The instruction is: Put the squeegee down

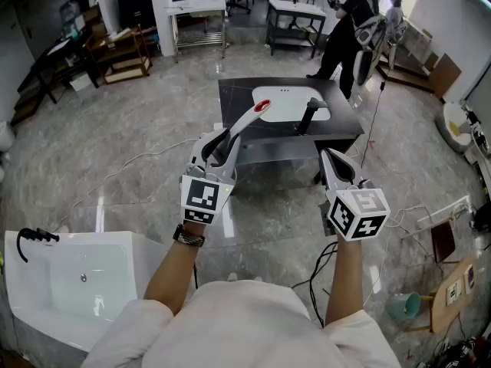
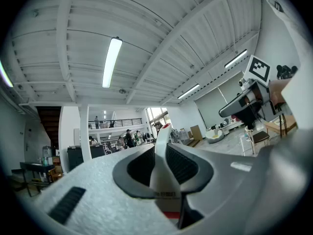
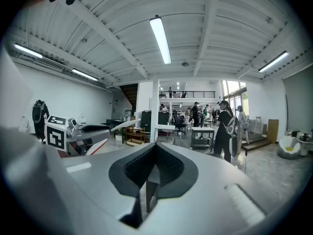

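In the head view my left gripper is shut on a white squeegee with a red spot near its far end. The squeegee slants up to the right, over the near edge of a black table. The left gripper view has the squeegee clamped between the dark pads of my left gripper, pointing towards the ceiling. To the right my right gripper is raised and shut, with nothing in it. The right gripper view confirms the right gripper is shut and empty, with the squeegee at its left.
The black table carries a white basin and a black faucet. A white bathtub stands at the lower left. Cables lie on the grey floor, with a teal bucket at the right. A person stands behind the table.
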The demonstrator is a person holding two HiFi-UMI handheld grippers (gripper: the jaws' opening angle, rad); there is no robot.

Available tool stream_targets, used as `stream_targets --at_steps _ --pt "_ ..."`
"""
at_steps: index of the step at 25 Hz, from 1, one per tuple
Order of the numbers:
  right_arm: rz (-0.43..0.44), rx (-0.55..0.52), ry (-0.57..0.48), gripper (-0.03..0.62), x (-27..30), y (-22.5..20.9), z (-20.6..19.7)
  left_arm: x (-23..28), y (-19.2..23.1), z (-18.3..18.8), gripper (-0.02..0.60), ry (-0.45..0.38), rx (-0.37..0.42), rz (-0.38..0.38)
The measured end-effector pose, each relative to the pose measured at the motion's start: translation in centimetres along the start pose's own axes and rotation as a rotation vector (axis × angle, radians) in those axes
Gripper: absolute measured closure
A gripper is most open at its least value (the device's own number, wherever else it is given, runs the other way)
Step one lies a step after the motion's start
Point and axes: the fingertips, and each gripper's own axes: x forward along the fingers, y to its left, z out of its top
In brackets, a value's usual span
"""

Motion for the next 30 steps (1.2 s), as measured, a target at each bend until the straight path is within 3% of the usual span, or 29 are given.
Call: stream_targets --at_steps 9,21,30 --pt "-0.020 0.037 -0.022 0.588 -0.1 -2.4 -0.4 0.3 1.4 1.2 0.500 -0.018 0.015 0.038" --pt "0.034 -0.014 -0.010 0.588 0.3 -4.9 -0.6 0.9 0.7 1.8 0.500 -0.006 0.020 0.115" --pt "0.041 -0.006 0.004 0.588 4.6 -9.7 -1.9 5.7 1.5 -0.3 0.503 0.001 0.004 0.151"
